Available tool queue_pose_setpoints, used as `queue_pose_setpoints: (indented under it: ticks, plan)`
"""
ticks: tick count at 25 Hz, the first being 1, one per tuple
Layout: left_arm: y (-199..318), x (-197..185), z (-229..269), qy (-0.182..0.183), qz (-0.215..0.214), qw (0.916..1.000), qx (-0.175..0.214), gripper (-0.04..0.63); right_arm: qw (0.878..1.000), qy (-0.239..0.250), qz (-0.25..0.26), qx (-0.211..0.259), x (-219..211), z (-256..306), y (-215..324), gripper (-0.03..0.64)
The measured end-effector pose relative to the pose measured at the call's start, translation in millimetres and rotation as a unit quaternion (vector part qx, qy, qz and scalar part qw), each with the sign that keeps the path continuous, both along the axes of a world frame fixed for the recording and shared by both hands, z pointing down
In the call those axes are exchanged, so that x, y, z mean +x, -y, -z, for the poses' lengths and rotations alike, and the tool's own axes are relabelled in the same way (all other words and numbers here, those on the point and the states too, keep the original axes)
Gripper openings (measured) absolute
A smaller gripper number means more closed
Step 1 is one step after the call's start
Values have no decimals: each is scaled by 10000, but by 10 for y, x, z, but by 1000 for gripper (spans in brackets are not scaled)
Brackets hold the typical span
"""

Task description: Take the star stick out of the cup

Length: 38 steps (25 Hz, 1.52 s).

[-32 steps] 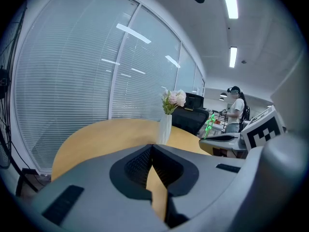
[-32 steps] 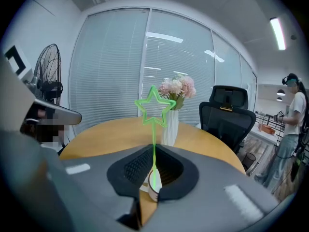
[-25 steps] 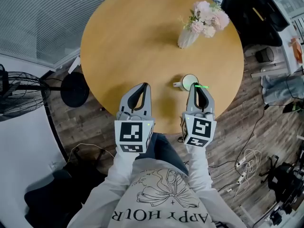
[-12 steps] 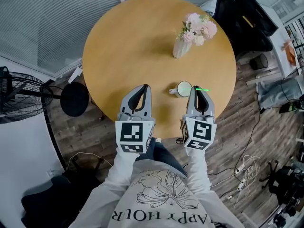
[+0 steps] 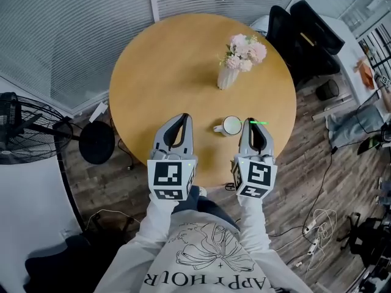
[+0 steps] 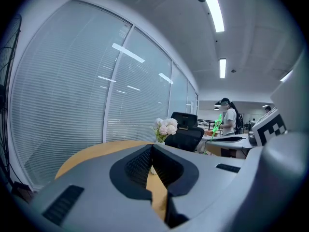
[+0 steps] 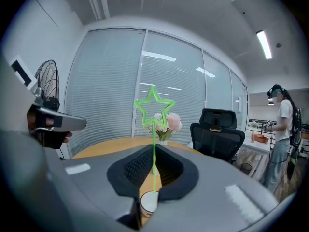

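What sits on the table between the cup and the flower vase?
Nothing; the head view shows bare tabletop between cup and flower vase.

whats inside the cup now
Nothing shows in the cup but its white inside. The star stick is out, pinched in the right gripper's fingers. In the right gripper view those fingers cover most of the cup.

**Three views, one round table**

Head view: high overhead, facing steeply down on the table. The left gripper and right gripper sit at its near edge.

Left gripper view: low behind its jaws, near level, looking across the tabletop toward the blinds.

Right gripper view: same posture alongside, with the star stick close to the lens.

All three share the vase of flowers and the black chair.
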<state>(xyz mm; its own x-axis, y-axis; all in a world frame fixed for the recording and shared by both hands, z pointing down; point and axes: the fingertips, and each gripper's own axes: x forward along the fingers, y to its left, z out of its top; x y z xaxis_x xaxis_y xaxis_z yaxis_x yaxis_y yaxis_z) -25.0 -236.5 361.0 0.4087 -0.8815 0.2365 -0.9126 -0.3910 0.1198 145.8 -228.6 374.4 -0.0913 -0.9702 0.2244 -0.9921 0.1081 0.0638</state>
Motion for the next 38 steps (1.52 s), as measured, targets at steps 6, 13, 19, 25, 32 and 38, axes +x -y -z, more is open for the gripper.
queue_pose_setpoints:
  ticks: [6, 13, 19, 25, 32, 38]
  plan:
    - [-30, -31, 190, -13, 37, 9998, 205, 6, 9998, 35, 23, 195, -16, 199, -31, 23]
    - [-79, -63, 400, -46, 84, 9990, 433, 6, 9990, 100, 70, 424, -50, 432, -66, 25]
    - [-106, -73, 516, -53, 121, 9983, 568, 6, 9981, 161, 68, 586, -51, 580, -79, 25]
    - [-126, -86, 667, -47, 132, 9971, 752, 6, 9970, 209, 87, 735, -51, 725, -103, 25]
    - [-158, -118, 785, -35, 143, 9961, 875, 6, 9961, 287, 63, 838, -41, 830, -145, 25]
    - [-143, -110, 811, -18, 119, 9957, 914, 6, 9959, 326, 47, 847, -18, 842, -146, 25]
